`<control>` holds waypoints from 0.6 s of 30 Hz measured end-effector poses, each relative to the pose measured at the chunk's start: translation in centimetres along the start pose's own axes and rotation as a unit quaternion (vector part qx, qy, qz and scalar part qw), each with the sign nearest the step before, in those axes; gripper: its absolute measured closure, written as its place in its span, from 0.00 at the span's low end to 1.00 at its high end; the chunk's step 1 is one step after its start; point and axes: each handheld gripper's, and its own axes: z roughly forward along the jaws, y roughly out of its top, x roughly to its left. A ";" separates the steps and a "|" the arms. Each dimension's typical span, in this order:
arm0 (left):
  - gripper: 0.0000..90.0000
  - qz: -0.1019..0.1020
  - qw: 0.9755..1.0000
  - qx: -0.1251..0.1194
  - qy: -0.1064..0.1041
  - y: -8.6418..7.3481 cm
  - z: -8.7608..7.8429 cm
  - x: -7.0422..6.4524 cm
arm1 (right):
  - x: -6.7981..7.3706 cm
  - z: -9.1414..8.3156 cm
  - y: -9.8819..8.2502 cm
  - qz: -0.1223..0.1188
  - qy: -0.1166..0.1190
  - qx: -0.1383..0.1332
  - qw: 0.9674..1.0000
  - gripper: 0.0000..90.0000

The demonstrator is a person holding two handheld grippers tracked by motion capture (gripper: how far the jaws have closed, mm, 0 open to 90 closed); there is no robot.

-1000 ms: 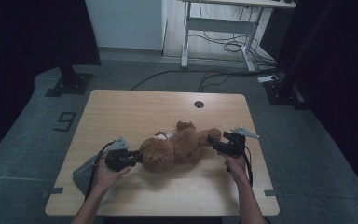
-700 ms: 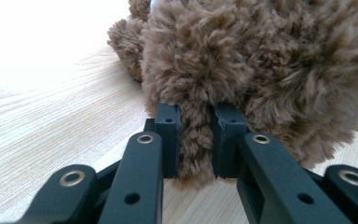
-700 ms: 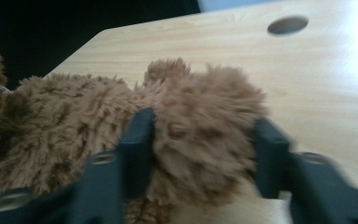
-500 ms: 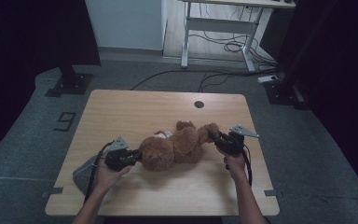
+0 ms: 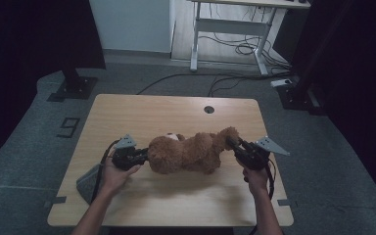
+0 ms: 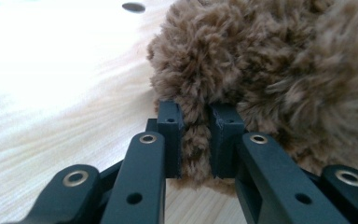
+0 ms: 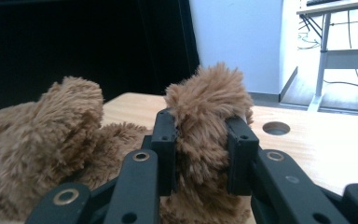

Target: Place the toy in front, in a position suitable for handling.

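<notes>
A brown plush bear lies on its side across the lower middle of a wooden table in the high view, stretched between two hand-held grippers. At the lower left of that frame the left gripper meets the bear's left end, a person's hand wrapped round its body; a grey cloth lies at the table's near left edge just beside that forearm. In the left gripper view the two black jaws stand narrow at lower centre, pinching a tuft of brown fur between their pads, with the bear's bulk filling the upper right and pale tabletop running off to the left. At the lower right of the high view the right gripper has hold of a limb at the bear's right end, the limb raised a little off the table. Its jaws have just been closing, and in the right gripper view they are clamped on that furry limb at centre frame, fur bulging above the pads. The rest of the bear lies at the left of that view, and a round hole in the tabletop shows at right.
</notes>
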 end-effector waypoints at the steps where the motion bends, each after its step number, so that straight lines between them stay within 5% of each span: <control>1: 0.86 0.000 1.000 0.008 0.000 -0.3 0.3 0.1 | 0.4 -0.5 -0.7 -0.012 0.000 0.006 1.000 0.78; 11: 0.86 -0.002 0.998 0.050 0.035 -1.5 1.7 0.9 | 1.7 -1.3 -3.3 -0.020 0.015 0.026 0.999 0.78; 18: 0.85 -0.008 0.996 0.069 0.052 -2.3 2.2 1.3 | 1.3 -1.7 -5.3 -0.003 0.026 0.035 0.999 0.76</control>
